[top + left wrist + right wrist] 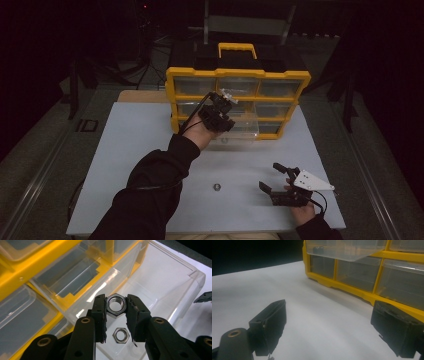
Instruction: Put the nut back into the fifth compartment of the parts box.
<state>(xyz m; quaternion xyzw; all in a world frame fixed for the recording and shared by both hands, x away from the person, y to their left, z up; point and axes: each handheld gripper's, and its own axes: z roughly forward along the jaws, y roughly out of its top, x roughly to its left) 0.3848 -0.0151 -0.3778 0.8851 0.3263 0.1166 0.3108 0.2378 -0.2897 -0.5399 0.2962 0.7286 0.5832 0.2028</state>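
My left gripper [115,307] is shut on a steel hex nut [115,305], pinched flat between its two pads. It hovers over a clear plastic drawer [175,277] pulled out of the yellow organizer [25,277]. A second nut [120,335] lies on the drawer floor right below. In the high view the left gripper [223,102] sits above that open drawer [245,131] in the organizer's bottom row. Another loose nut [217,187] lies on the white board near the front. My right gripper [271,176] rests low at the front right, open and holding nothing [329,315].
The yellow organizer [237,74] with several clear drawers and a top handle stands at the back of the white board [140,150]. In the right gripper view its lower drawers [362,293] are to the right, and the pulled-out drawer [344,250] juts overhead. Dark surroundings ring the table.
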